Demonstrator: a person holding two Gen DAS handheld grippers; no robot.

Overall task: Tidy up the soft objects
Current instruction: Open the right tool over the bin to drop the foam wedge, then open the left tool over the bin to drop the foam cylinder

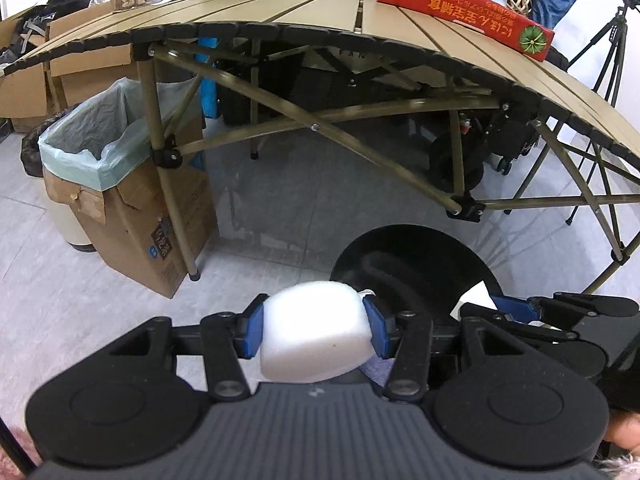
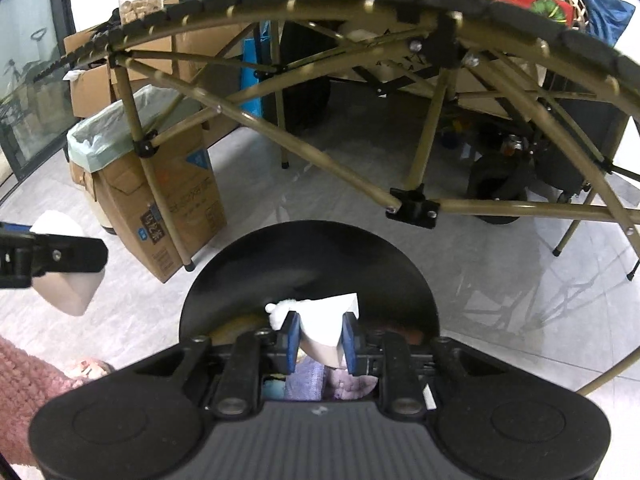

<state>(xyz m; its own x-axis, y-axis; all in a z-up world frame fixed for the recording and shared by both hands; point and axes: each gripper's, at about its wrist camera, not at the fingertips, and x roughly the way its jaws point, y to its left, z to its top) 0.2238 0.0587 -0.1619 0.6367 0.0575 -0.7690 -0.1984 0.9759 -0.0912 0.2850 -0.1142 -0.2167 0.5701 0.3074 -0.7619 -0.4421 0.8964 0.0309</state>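
Left gripper (image 1: 316, 334), right gripper (image 2: 321, 339): jaws clamped.

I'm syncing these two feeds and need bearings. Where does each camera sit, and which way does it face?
Left wrist: on the left gripper, looking down and forward at the folding table; its pads squeeze a white foam block.
Right wrist: on the right gripper, facing under the table; it pinches a white wedge; a pink sleeve shows.
Shared: table, lined cardboard box, black round bin.
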